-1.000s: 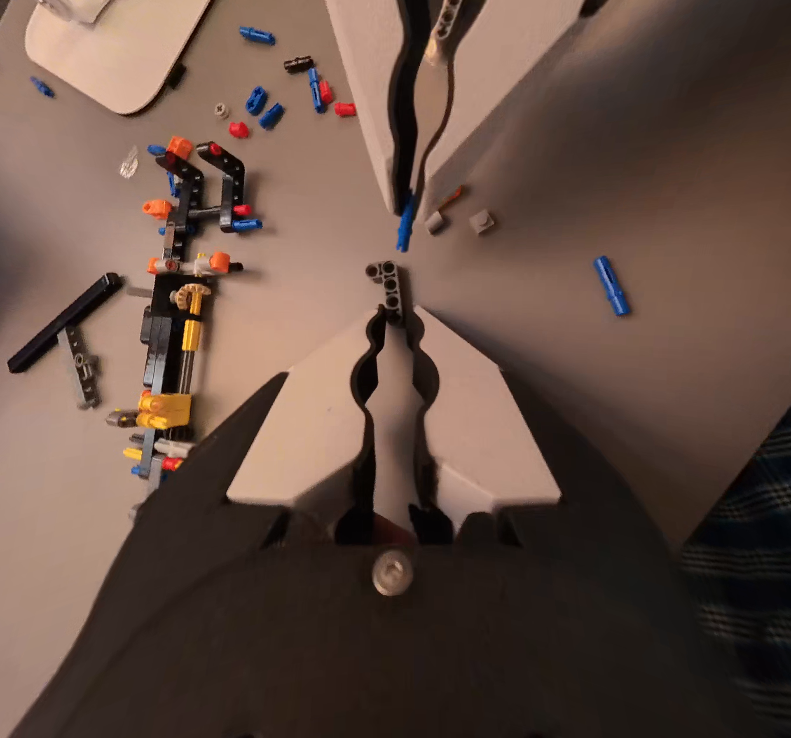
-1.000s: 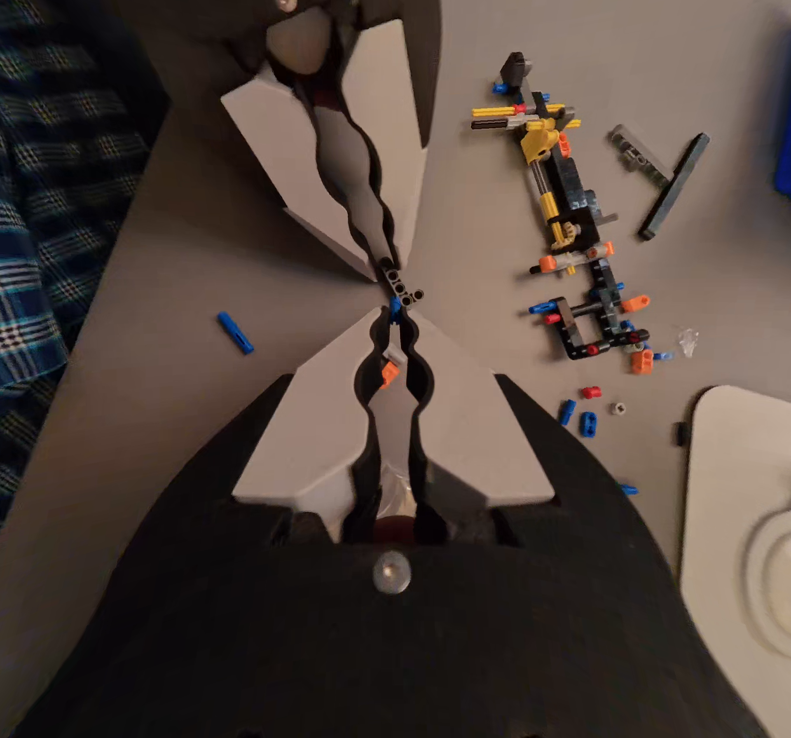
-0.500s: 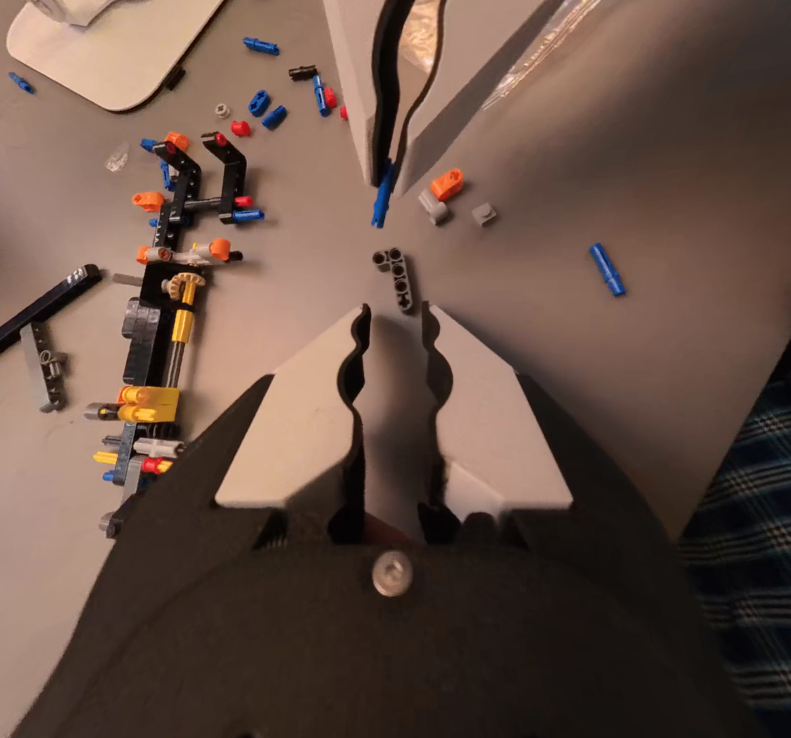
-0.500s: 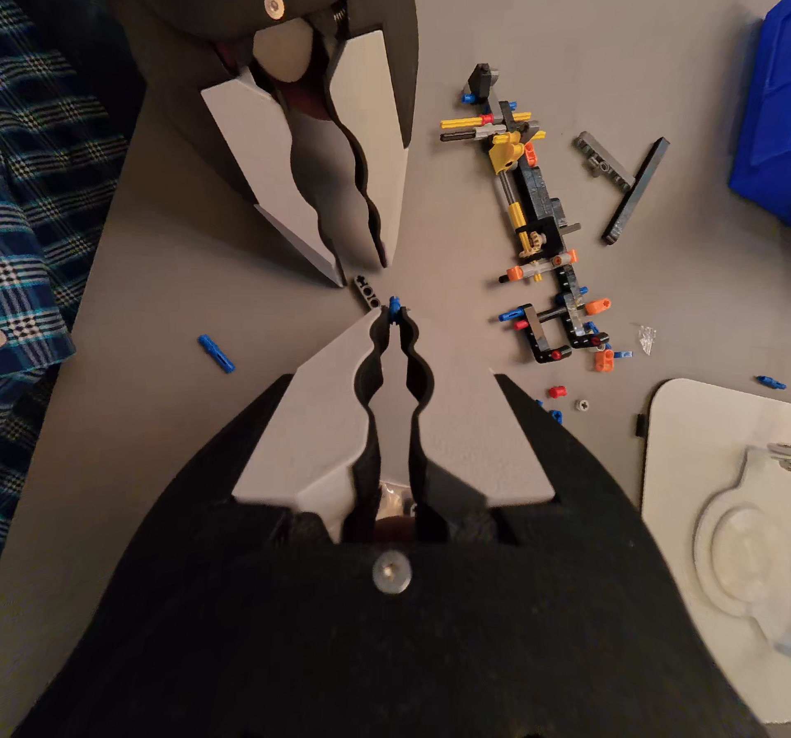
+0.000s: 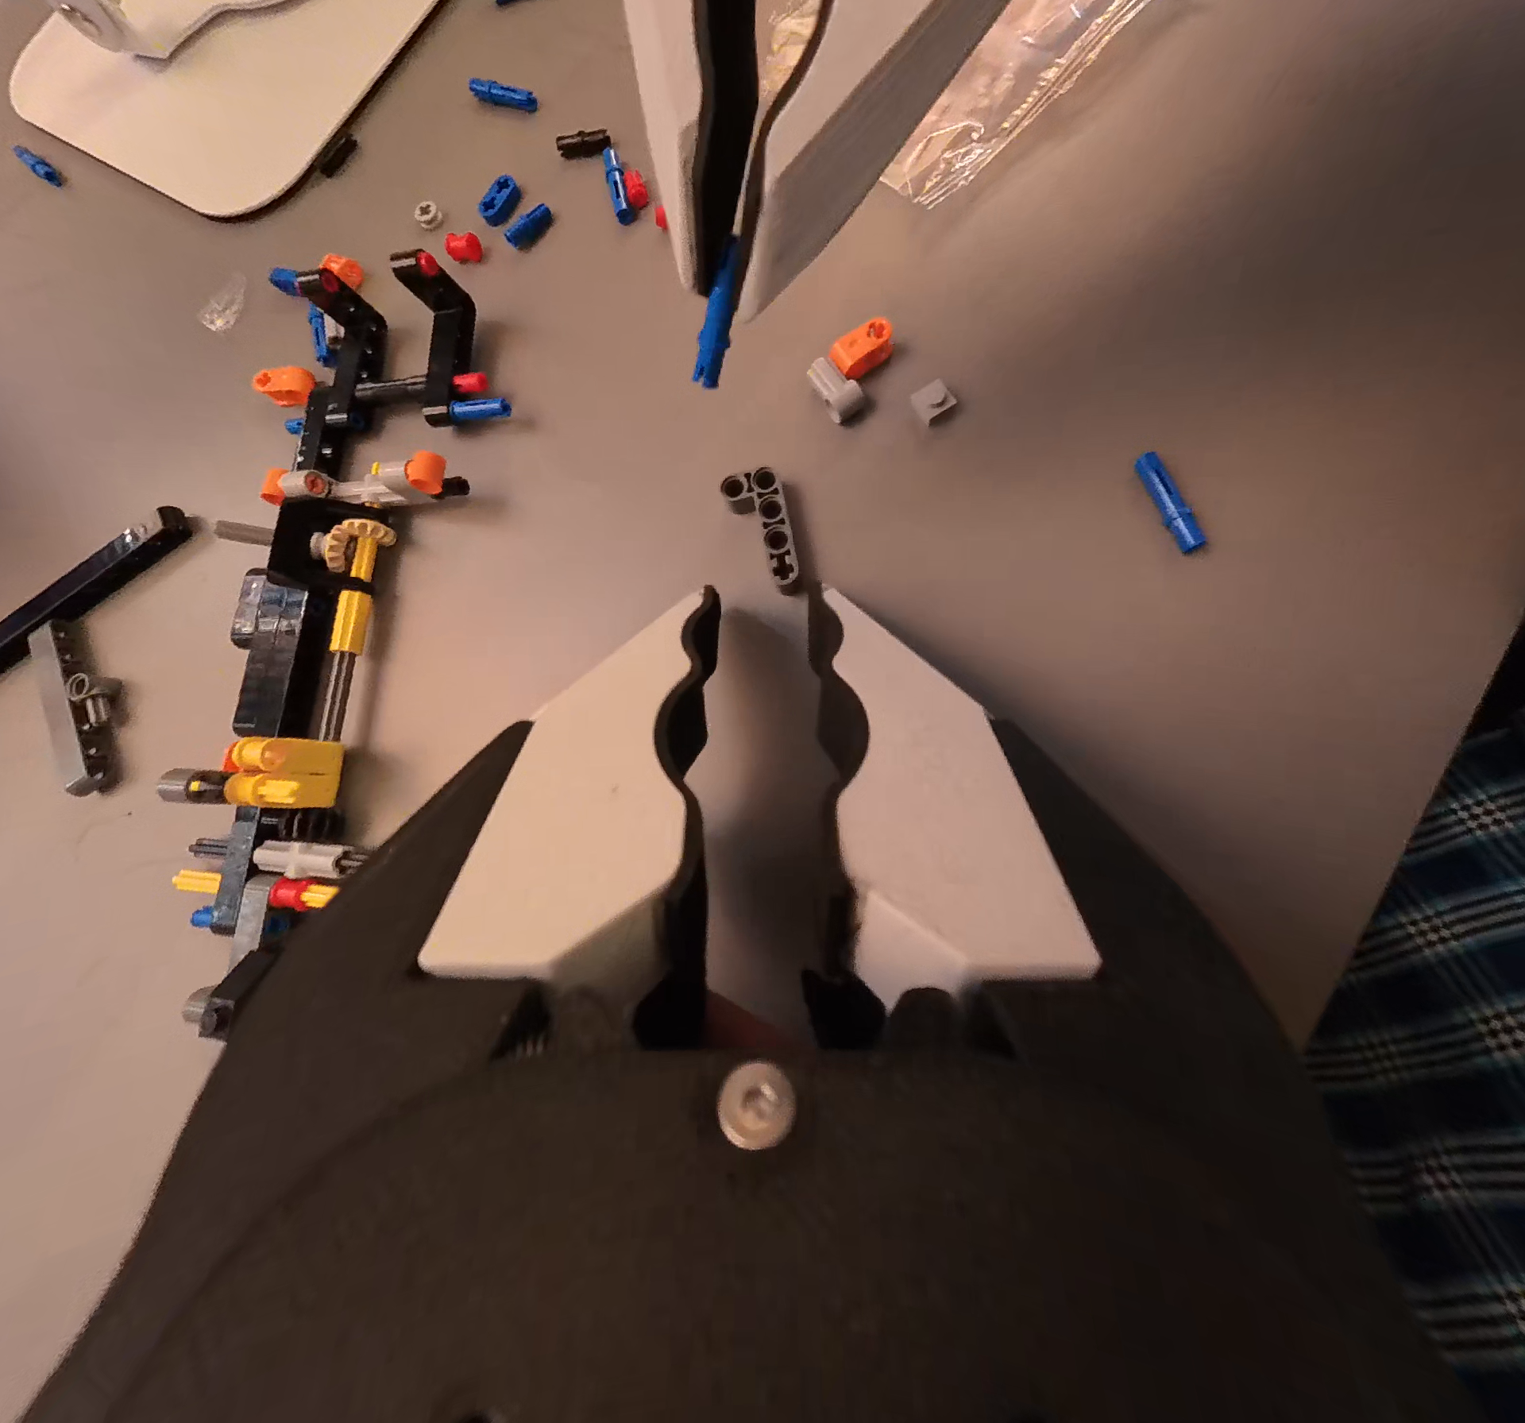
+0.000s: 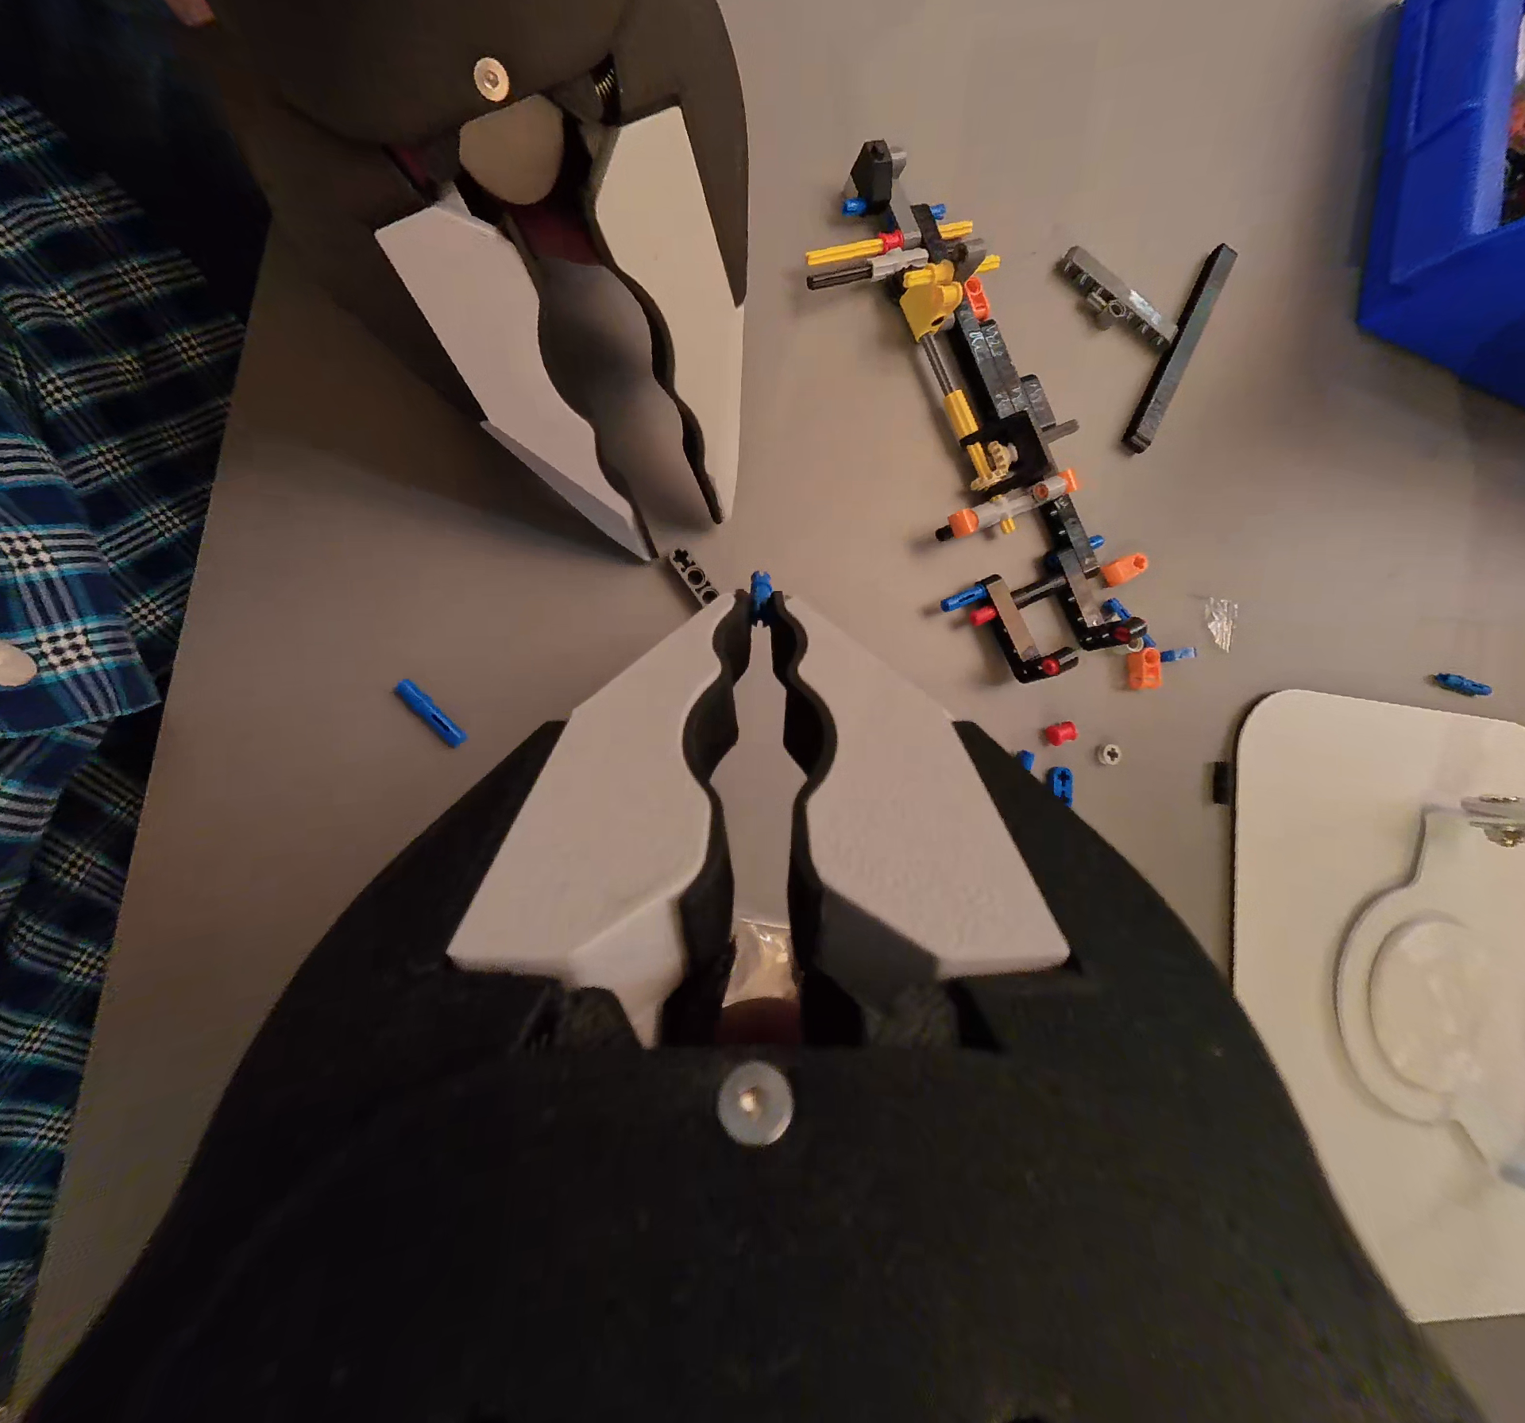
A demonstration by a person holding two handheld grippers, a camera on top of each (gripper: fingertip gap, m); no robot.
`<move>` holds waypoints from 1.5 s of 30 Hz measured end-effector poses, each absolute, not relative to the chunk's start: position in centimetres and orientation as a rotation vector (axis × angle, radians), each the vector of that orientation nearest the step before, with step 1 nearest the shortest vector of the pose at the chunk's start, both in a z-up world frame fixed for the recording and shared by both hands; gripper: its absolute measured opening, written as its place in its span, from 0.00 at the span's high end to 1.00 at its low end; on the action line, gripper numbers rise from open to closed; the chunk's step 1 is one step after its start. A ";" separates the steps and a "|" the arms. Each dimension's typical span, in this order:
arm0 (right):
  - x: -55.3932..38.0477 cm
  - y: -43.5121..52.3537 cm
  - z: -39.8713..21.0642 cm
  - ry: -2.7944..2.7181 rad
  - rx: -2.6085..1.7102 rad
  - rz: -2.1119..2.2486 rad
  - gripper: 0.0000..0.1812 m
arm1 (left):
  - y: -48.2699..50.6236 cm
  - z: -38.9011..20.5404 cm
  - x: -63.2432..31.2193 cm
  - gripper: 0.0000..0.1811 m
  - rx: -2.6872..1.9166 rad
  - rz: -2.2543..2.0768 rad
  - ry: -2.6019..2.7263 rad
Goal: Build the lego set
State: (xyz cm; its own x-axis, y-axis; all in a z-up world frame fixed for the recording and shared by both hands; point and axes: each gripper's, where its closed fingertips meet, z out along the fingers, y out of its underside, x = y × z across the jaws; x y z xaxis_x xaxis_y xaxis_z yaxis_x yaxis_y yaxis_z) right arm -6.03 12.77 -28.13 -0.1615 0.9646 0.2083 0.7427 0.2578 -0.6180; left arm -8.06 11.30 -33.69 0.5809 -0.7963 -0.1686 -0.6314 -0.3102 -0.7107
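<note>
A small dark grey L-shaped beam [image 5: 767, 518] lies flat on the grey table just ahead of my left gripper [image 5: 763, 595], which is open and empty. The beam's end shows in the right wrist view [image 6: 691, 576] by the left gripper's tips. My right gripper [image 6: 761, 599] is shut on a blue pin [image 6: 760, 589]; the left wrist view shows that pin [image 5: 715, 323] sticking out of its closed tips above the table. The partly built black, yellow and orange chassis [image 5: 330, 558] lies at the left; in the right wrist view it [image 6: 1003, 426] lies at the upper right.
Loose pins and connectors lie scattered: an orange connector [image 5: 862, 346], grey pieces [image 5: 934, 401], a blue pin [image 5: 1170, 502], several blue and red bits [image 5: 512, 211]. A black beam [image 6: 1178, 347], a white board [image 6: 1370, 971], a blue bin [image 6: 1452, 145] and a clear bag [image 5: 1031, 46] are around. A plaid sleeve [image 6: 74, 475] is at the table edge. Tip to tip, the grippers are about 6 cm apart. Both grippers' tips are roughly 6 cm from the orange connector [image 5: 862, 346].
My left gripper let go of the L-shaped beam, opened and drew back; the beam now lies on the table. My right gripper pulled away and rose with the blue pin still in it.
</note>
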 end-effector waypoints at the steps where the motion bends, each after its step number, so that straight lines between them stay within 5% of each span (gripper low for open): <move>1: -6.0 12.8 -28.1 -1.962 -1.546 0.511 0.99 | 11.3 -33.7 -8.1 0.89 -2.048 -0.277 1.133; 40: -0.8 13.1 -27.8 -1.752 -1.652 0.566 0.99 | 13.3 -32.9 -5.2 0.72 -1.727 -0.169 1.677; 45: -0.4 13.1 -27.9 -1.747 -1.650 0.580 0.99 | 12.7 -33.0 -5.2 0.79 -1.626 -0.192 1.813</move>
